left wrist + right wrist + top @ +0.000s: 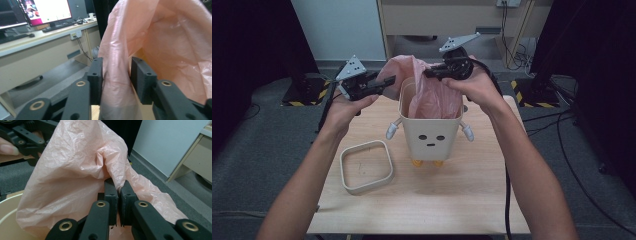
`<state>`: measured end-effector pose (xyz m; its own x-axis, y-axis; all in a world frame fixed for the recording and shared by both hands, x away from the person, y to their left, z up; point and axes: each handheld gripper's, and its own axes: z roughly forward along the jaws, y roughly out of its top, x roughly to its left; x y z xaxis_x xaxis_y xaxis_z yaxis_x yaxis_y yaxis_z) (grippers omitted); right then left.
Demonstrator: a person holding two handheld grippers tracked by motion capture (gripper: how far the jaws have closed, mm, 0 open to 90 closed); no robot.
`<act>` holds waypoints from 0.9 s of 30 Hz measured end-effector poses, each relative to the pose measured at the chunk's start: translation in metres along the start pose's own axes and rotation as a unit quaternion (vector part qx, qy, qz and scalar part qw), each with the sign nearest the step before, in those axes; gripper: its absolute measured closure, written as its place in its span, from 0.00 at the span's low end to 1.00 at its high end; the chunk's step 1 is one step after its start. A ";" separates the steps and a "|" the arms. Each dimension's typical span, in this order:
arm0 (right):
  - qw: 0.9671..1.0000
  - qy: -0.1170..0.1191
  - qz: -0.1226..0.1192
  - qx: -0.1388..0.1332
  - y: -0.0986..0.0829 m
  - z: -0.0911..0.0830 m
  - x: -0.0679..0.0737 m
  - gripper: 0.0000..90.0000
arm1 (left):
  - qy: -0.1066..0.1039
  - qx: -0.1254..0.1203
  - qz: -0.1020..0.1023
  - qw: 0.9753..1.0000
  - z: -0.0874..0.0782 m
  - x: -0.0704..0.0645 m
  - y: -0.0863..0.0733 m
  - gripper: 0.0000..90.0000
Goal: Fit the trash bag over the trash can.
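Note:
A cream bin (432,132) with a drawn face, small arms and orange feet stands mid-table. A pink plastic bag (432,97) hangs inside it, its mouth lifted above the rim. My left gripper (388,81) is up at the bin's left, shut on a bunched fold of the bag (170,50). In its own view the left gripper (116,75) has plastic touching both pads. My right gripper (428,73) is above the bin's back right, and in its own view the right gripper (118,192) pinches the bag's (70,170) edge tightly. The bin's rim (7,202) shows below.
A cream square ring (389,165) lies flat on the wooden table (472,190) to the bin's left front. A cable (508,200) trails along the right side. Behind the table are a desk (452,20), floor cables and black stands. A monitor (45,10) sits on a desk.

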<state>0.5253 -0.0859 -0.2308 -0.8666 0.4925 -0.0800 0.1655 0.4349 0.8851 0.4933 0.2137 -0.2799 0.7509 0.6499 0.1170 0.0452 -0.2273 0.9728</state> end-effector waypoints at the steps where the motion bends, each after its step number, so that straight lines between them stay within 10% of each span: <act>1: 1.000 0.002 -0.001 0.000 0.000 -0.001 0.000 0.97 | 0.002 0.002 0.003 1.000 0.000 0.001 0.000 0.76; 6: 1.000 0.016 -0.016 0.000 -0.003 -0.004 0.008 0.98 | 0.015 0.002 -0.002 1.000 0.005 0.009 0.002 0.93; 11: 0.998 0.032 -0.043 0.035 -0.008 -0.005 0.019 0.98 | 0.027 -0.023 -0.022 0.999 0.007 0.010 0.013 0.91; 27: 0.987 0.030 -0.088 0.129 -0.017 0.006 0.031 0.96 | -0.002 -0.066 0.006 0.998 0.008 -0.010 0.030 0.88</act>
<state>0.4983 -0.0733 -0.2512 -0.9175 0.3502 -0.1886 0.1177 0.6918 0.7124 0.4921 0.1942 -0.2537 0.7531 0.6452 0.1288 -0.0508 -0.1381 0.9891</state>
